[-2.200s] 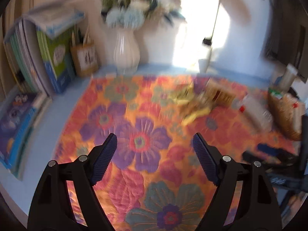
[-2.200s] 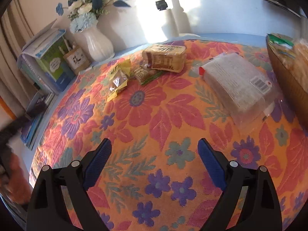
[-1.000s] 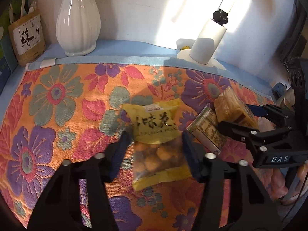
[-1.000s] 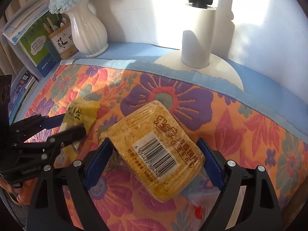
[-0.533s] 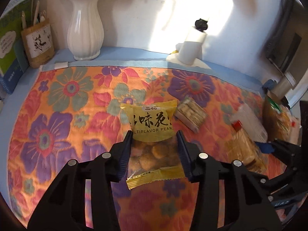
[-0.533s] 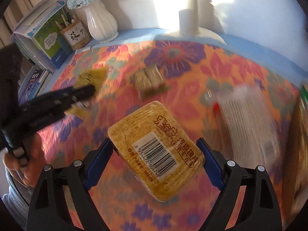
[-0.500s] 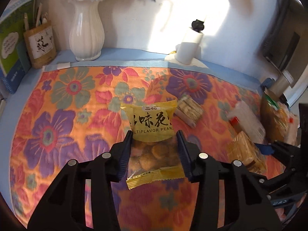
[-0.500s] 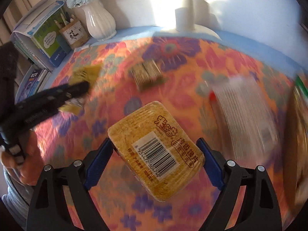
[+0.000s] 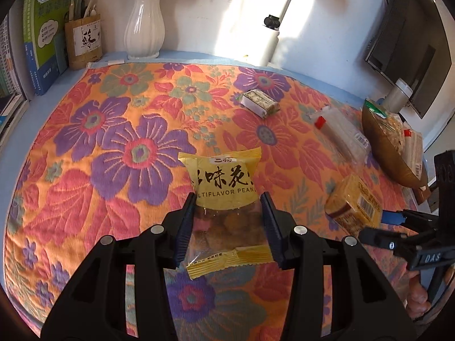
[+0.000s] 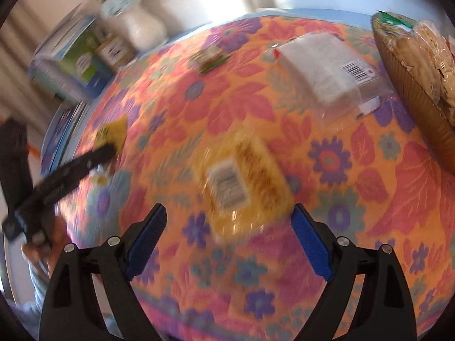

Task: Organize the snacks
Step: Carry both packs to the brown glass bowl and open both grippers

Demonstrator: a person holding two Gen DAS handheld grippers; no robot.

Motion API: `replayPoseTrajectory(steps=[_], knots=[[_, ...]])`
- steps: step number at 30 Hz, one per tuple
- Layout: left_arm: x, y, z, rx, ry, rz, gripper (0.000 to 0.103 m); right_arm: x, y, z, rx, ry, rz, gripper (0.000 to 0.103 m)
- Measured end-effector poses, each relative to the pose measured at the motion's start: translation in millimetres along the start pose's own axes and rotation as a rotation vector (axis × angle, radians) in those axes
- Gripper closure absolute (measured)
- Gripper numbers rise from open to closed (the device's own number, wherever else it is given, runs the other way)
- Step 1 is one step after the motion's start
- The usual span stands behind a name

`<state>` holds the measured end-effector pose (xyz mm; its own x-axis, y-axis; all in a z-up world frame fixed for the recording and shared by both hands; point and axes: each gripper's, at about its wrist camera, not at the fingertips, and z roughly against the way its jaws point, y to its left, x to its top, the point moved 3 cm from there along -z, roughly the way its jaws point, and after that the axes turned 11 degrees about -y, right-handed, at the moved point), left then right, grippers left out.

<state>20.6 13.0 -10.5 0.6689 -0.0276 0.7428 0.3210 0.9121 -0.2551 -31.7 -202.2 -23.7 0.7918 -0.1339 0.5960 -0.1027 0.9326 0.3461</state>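
Left wrist, tool [image 9: 227,213] gripping peanut bag [image 9: 224,182]

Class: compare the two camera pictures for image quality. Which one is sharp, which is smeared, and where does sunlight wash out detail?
Left wrist view: sharp, the print on the yellow peanut bag readable; a sunlit patch on the wall is blown out. Right wrist view: motion-blurred, so the cracker pack and the vase smear, though the right gripper stays crisp. Both bend straight edges, as fisheye lenses do.
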Motion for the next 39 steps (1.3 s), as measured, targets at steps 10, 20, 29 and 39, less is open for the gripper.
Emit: replayPoseTrajectory(steps=[10, 20, 29, 39], knots=[[-2.0, -20.9, 14.5, -0.015, -0.013, -0.048, 0.058, 10.8, -6.7, -11.7, -0.099, -0.074, 0.089, 0.015], [1.3, -44.6, 18.1, -0.018, -0.017, -0.101, 0.058, 0.1, 14.1, -23.7, -0.118, -0.081, 0.231, 0.049], [47.5, -110.7, 19.9, -0.108, -0.074, -0.203, 0.058, 23.9, -32.4, 66.3, 0.060, -0.236, -0.014, 0.049], [128.9, -252.6, -40.6, -0.389, -0.087, -0.304, 0.058, 113.4, -184.1, 176.6, -0.248, -0.477, -0.162, 0.049]])
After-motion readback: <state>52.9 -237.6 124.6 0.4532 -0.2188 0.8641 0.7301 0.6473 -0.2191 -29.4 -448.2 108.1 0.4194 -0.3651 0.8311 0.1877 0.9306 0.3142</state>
